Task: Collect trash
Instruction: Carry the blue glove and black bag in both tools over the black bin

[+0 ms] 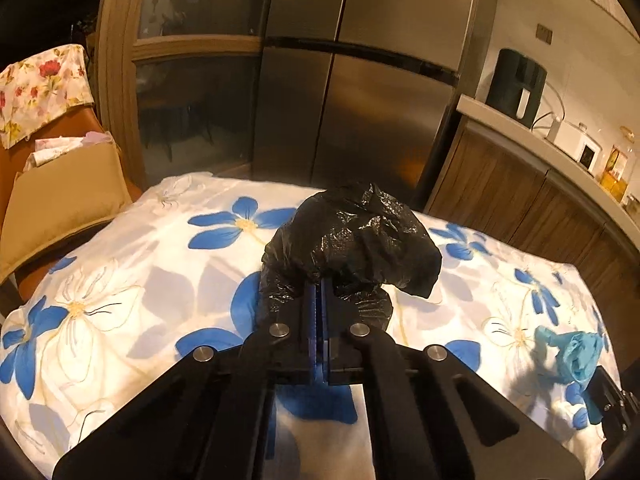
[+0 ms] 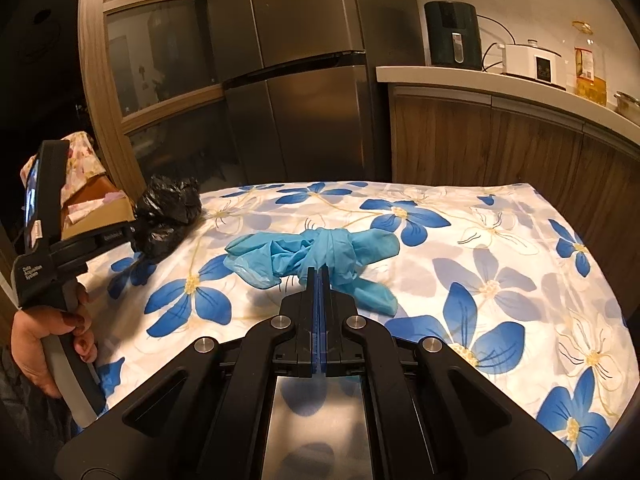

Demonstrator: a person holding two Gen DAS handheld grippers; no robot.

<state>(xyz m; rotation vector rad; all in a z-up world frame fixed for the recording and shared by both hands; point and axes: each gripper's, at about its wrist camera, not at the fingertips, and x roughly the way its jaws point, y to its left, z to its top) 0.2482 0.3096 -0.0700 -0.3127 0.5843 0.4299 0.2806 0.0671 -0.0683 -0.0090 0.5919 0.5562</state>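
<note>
A table under a glossy white cloth [image 2: 460,248] printed with blue flowers stands before a steel fridge [image 2: 304,80] and wood-fronted counter [image 2: 500,80]. The left gripper [image 1: 322,280] pinches a crinkled black plastic bag [image 1: 352,236]; the right gripper [image 2: 319,272] clamps a knotted, limp blue glove [image 2: 312,248].

Crumpled black trash bag [image 1: 352,248] nr counter's far-left corner; knotted blue gloves [image 2: 316,252], bunched, mid-counter, twd near edge.

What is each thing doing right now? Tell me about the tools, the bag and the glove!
Left tool: shut on the black bag.
Right tool: shut on the glove.
Bag: crumpled, pinched at its near edge.
Glove: blue, bunched up, held over the tablecloth.
</note>
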